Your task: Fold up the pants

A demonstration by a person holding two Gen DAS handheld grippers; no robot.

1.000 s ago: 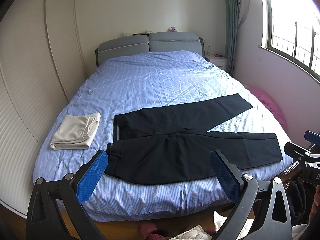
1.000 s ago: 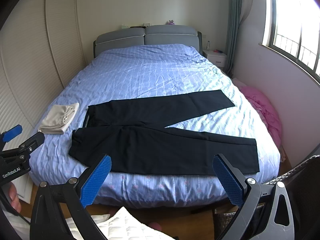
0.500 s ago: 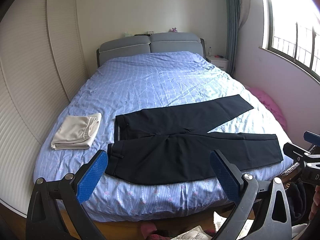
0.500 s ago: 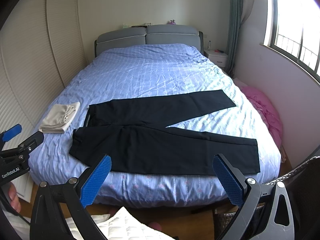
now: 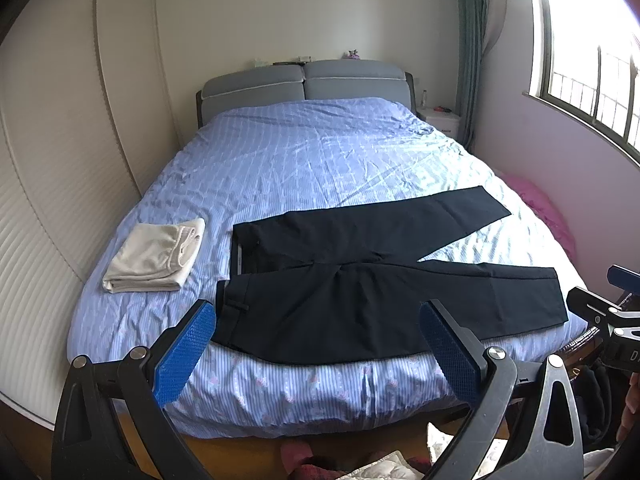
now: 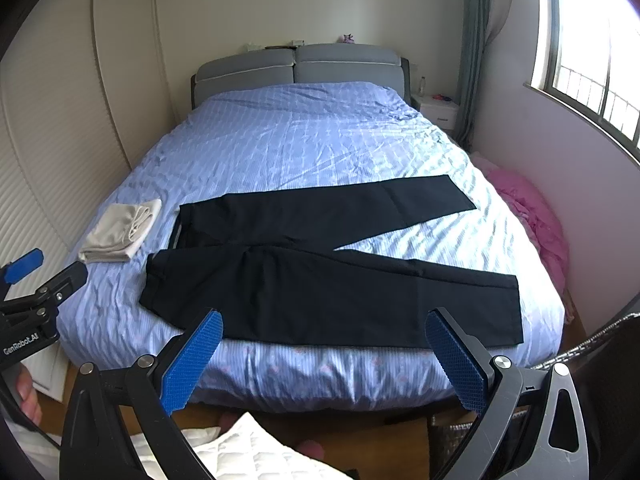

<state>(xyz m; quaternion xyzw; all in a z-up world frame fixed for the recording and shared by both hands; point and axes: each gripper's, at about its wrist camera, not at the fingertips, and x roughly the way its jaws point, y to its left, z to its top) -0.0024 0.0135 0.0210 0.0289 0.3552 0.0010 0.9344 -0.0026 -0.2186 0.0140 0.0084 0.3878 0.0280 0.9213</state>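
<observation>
The near edge of the pants [image 5: 360, 312] is partly covered by the left claw's [image 5: 318, 354] blue pads [image 5: 185, 354]. The right claw [image 5: 618, 320] is cut off by the right edge of the left view. Small items on the headboard [image 6: 296, 62] and nightstand [image 6: 436, 108] are too small to identify. White quilted fabric [image 6: 256, 456] runs off the bottom edge.

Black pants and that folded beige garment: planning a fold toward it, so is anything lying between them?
Nothing: only bare striped blue bedsheet separates the black pants from the folded beige garment, clearest in the left wrist view.
</observation>
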